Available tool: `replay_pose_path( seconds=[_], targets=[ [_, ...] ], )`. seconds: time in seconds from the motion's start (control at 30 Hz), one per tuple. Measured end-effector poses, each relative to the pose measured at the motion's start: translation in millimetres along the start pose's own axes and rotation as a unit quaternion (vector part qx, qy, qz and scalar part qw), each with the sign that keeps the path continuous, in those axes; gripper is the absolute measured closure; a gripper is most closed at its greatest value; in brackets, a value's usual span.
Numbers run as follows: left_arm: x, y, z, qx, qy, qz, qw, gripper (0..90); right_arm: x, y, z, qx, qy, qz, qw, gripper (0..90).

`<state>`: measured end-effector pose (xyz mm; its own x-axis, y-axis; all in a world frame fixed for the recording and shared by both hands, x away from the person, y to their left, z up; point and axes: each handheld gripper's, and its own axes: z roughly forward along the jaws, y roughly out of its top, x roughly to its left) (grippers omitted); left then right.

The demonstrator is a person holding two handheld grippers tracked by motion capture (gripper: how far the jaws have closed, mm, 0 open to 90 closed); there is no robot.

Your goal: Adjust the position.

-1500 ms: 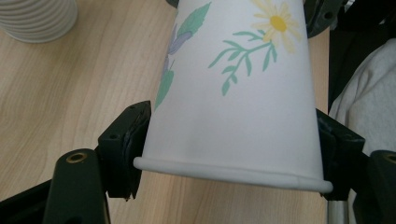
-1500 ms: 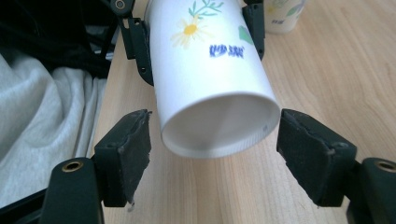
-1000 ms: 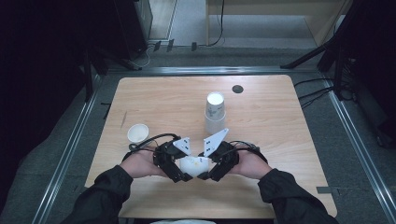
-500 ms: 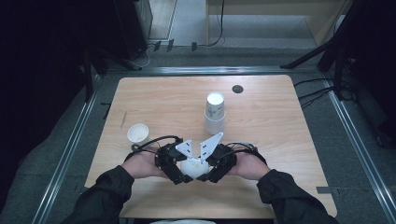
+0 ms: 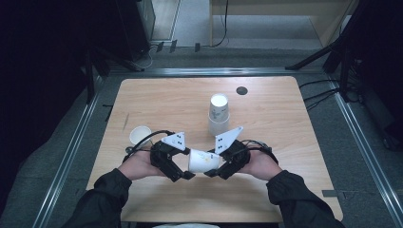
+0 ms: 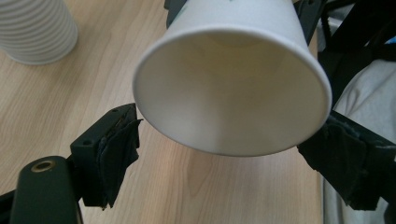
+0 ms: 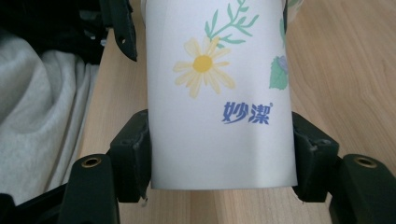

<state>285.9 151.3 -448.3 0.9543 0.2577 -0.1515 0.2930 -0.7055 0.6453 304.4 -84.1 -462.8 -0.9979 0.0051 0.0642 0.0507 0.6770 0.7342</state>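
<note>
the paper cup (image 6: 232,88) faces the camera mouth-first above the table (image 6: 56,98), between the left gripper (image 6: 233,161) pads, which have just been opening and stand just off its rim, with a ribbed cup stack (image 6: 35,28) well off to the cup's left.

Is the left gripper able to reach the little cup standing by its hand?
Probably yes. The little cup stands just beyond the left gripper, with bare table between them. Its jaws have just been opening around the flowered cup, which the right gripper clamps.
</note>
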Motion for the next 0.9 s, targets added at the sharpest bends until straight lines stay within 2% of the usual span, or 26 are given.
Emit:
replay_pose_path(
  seconds=[0.2, 0.3, 0.43, 0.6, 0.63, 0.73, 0.83, 0.9],
  targets=[
    [-1.6, 2.4, -7.1, -0.052, -0.014, -0.013, 0.9984, 12.8, -1.8, 1.9, -12.6, -0.045, 0.008, 0.015, 0.9988, 34.8],
    [-2.6, 3.9, -11.7, -0.081, -0.018, -0.016, 0.9964, 12.8, -2.2, 2.6, -16.3, -0.061, 0.011, 0.019, 0.9979, 34.8],
    [-3.3, 4.4, -14.8, -0.107, -0.017, -0.019, 0.9939, 12.9, -2.9, 3.7, -19.4, -0.082, 0.017, 0.021, 0.9963, 34.8],
    [-3.9, 4.8, -16.8, -0.134, -0.026, -0.024, 0.9904, 13.3, -2.2, 5.5, -20.7, -0.096, 0.026, 0.026, 0.9947, 34.8],
    [-4.1, 5.0, -17.6, -0.143, -0.031, -0.027, 0.9888, 13.5, -1.9, 5.7, -20.6, -0.097, 0.027, 0.026, 0.9946, 34.8],
    [-4.9, 5.7, -19.2, -0.158, -0.032, -0.031, 0.9864, 14.6, -0.9, 6.8, -20.0, -0.101, 0.031, 0.028, 0.9940, 34.8],
    [-5.1, 5.3, -19.8, -0.164, -0.031, -0.030, 0.9855, 16.5, -0.5, 7.9, -19.2, -0.105, 0.035, 0.028, 0.9935, 34.8],
    [-5.1, 4.8, -20.3, -0.165, -0.032, -0.028, 0.9854, 21.0, 0.0, 8.4, -18.2, -0.103, 0.039, 0.028, 0.9935, 34.9]
  ],
)
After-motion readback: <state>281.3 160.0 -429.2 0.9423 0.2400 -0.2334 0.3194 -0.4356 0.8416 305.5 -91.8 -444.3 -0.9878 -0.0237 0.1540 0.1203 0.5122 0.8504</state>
